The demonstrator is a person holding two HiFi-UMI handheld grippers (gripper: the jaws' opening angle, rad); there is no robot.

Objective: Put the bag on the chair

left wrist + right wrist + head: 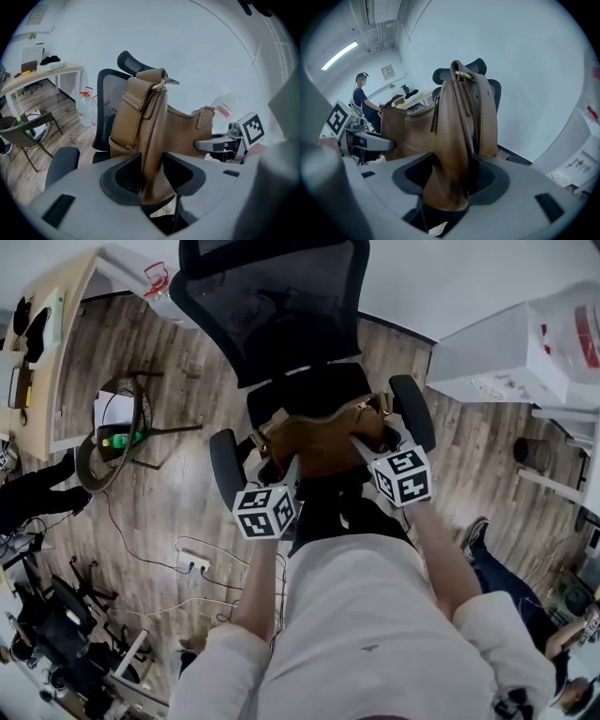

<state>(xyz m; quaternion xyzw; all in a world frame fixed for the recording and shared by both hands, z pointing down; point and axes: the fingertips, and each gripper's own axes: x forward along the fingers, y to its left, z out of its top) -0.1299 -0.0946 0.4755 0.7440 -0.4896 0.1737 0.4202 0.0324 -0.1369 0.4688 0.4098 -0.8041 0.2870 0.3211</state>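
Tan leather bag (323, 442) sits over the seat of the black mesh-backed office chair (272, 306), between the left armrest (225, 465) and the right armrest (412, 409). From the head view I cannot tell whether its base is resting on the seat cushion or just above it. Its long axis runs left to right across the seat, roughly parallel to the backrest. The zip edge faces up, and there is a strap loop with a metal ring at each end. The bag stands upright, not slumped. The left tongs (286, 476) are clamped on the bag's left end; in the left gripper view the leather fills the gap between the dark pads and rises straight up from them. The right tongs (364, 444) are clamped on the right end in the same way, with a thick fold of leather and strap pinched between the pads. Both tongs reach in from the near side, arms in white sleeves. The floor (187, 493) is wood plank. A low wicker chair (112, 442) stands well left of the office chair, a pale counter (52, 352) is at far left, and a white cabinet (497, 352) at far right.
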